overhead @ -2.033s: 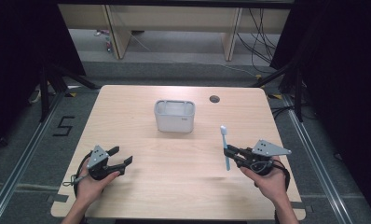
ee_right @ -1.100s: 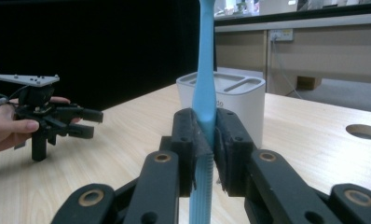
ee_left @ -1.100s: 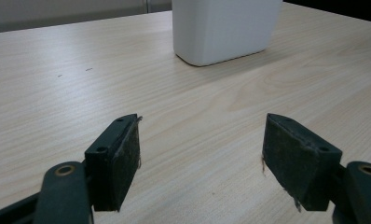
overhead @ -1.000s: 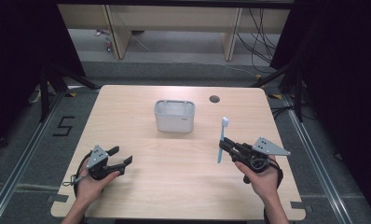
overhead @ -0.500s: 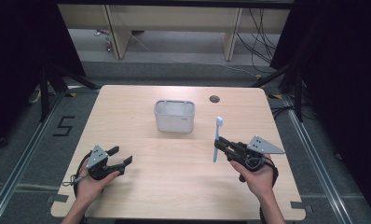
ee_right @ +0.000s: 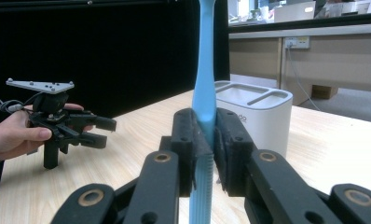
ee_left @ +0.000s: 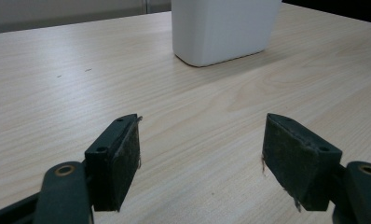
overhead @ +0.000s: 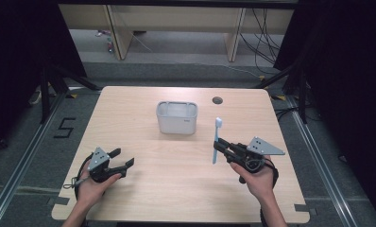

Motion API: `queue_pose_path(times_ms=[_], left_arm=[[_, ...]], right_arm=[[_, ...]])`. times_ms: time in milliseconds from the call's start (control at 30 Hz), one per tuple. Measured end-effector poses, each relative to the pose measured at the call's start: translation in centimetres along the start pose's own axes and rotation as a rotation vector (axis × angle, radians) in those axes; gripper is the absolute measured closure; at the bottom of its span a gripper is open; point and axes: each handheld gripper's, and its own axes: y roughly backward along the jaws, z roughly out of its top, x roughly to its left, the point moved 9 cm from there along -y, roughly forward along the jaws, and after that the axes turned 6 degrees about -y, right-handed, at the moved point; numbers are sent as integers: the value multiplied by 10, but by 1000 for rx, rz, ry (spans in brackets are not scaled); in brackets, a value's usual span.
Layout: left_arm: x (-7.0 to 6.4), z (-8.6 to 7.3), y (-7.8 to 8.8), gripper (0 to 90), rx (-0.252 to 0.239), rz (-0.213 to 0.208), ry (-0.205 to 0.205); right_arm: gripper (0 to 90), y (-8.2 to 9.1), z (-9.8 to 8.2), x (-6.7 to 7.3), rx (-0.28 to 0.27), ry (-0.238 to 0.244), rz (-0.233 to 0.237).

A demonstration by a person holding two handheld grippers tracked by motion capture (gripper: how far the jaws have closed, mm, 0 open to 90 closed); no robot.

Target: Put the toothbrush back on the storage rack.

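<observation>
The right claw point(overhead: 222, 144) is closed on the upright toothbrush point(overhead: 217, 140); the holder point(overhead: 177, 117) stands far-left of it. The left claw point(overhead: 121, 159) is open, empty.

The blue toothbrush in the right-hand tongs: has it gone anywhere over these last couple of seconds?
Yes. The right tongs, clamped on the blue plastic toothbrush, carried it leftward and a little farther up the table, nearer the white rectangular holder. The left tongs stayed open and in place; the holder did not move.
</observation>
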Motion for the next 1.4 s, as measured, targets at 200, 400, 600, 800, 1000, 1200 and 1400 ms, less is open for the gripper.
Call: queue_pose_path(times_ms=[200,400,600,800,1000,1200,1400], left_arm=[[0,0,0,271,-1,-1,0],[0,0,0,271,-2,0,0],[0,0,0,271,-2,0,0],[1,0,0,270,-2,-3,9],[1,0,0,271,-6,-4,8],[4,2,1,274,-24,5,9],[0,10,2,274,-61,-5,17]], right_arm=[[789,-5,0,6,3,-20,11],[789,-10,1,7,-4,15,12],[789,-13,1,11,9,25,17],[789,-20,3,16,-19,25,41],[788,-23,0,20,14,8,50],[789,-28,1,24,10,10,45],[789,-35,1,27,7,17,61]])
